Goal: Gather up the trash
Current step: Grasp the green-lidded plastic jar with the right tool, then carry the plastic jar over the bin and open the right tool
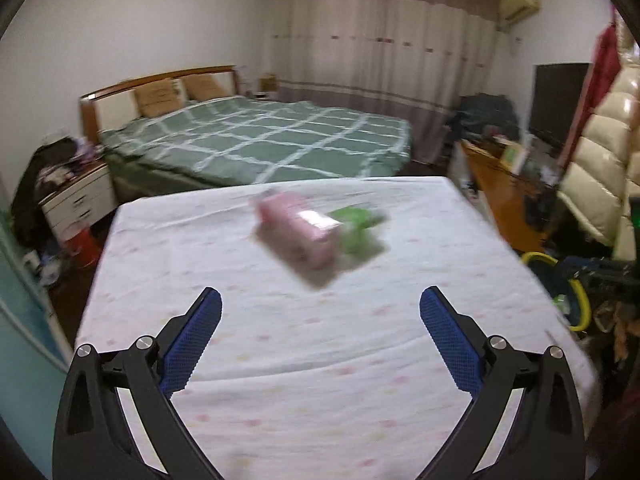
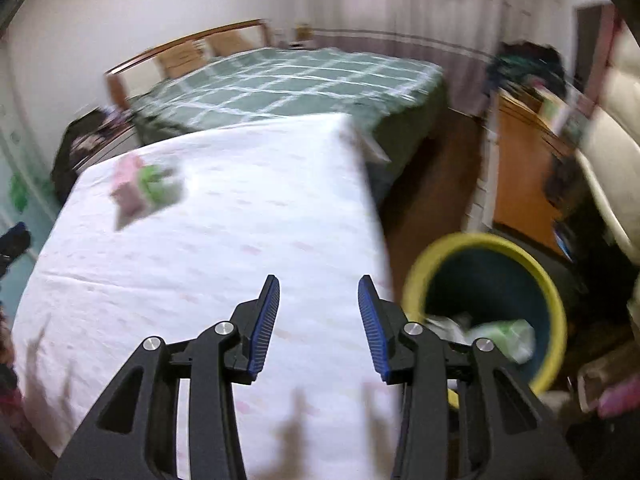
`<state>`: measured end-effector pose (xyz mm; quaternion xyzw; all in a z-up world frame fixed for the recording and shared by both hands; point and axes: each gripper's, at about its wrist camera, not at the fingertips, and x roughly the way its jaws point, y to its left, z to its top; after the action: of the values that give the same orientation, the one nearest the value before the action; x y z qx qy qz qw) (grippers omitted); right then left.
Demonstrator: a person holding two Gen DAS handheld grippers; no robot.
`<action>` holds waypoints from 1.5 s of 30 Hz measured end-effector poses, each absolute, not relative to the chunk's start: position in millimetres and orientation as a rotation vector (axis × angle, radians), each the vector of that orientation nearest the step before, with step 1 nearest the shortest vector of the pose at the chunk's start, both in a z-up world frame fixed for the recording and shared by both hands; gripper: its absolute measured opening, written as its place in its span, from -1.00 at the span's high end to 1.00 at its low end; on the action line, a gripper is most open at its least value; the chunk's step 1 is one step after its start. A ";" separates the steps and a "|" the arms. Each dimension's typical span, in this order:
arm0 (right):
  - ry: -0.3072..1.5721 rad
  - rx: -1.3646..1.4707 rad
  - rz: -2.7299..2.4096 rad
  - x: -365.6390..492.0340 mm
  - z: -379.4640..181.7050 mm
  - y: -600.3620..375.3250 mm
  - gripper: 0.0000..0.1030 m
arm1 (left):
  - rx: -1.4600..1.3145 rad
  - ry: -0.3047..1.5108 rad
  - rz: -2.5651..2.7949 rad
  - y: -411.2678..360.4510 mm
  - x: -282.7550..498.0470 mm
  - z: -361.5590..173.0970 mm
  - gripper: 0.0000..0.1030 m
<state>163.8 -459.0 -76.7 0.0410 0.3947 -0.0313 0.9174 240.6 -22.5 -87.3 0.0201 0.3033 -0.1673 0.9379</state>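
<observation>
A pink wrapper [image 1: 298,236] and a green wrapper [image 1: 358,230] lie touching each other on the white cloth of the desk [image 1: 320,360], toward its far half. Both are blurred, so their print cannot be read. In the left wrist view they sit ahead of the left tool [image 1: 320,312], roughly in line with the gap between its fingers but well clear of the tips. The left tool is spread wide, its blue pads [image 1: 192,344] far apart, with nothing between them but bare cloth.

In the right wrist view the same pink wrapper [image 2: 128,184] and green wrapper [image 2: 158,186] appear far off to the upper left, well apart from the right tool [image 2: 318,292]. The right tool stands partly open, its pads facing each other with a moderate gap, and it grips nothing. It hangs over the near right edge of the desk [image 2: 200,260].

Just beside that edge, on the floor to the right, stands a bin [image 2: 552,300] with a yellow rim and a dark inside. Pale and green scraps [image 2: 500,336] lie at its bottom.

Beyond the desk is a bed [image 1: 256,140] with a green checked cover and a wooden headboard. A curtain [image 1: 380,40] hangs across the far wall, and a wooden cabinet [image 1: 500,184] stands to the right.
</observation>
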 end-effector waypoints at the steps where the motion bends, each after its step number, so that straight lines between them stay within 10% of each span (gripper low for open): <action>1: 0.807 0.064 -0.025 176.5 -74.4 -442.5 0.16 | 0.036 0.618 -0.320 -11.6 243.8 -93.5 -0.90; 16: 0.793 -0.067 0.224 325.4 -79.1 -316.0 -0.28 | -0.049 0.631 -0.292 18.6 262.0 -126.8 -0.90; 45: 0.891 -0.079 0.226 384.1 -120.9 -287.7 -0.29 | -0.048 0.659 -0.333 4.7 256.0 -127.1 -0.90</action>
<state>384.1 -287.7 -120.9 -0.0379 0.4299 0.1091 0.8954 256.0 4.7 -127.1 -0.0234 0.3221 -0.1627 0.9323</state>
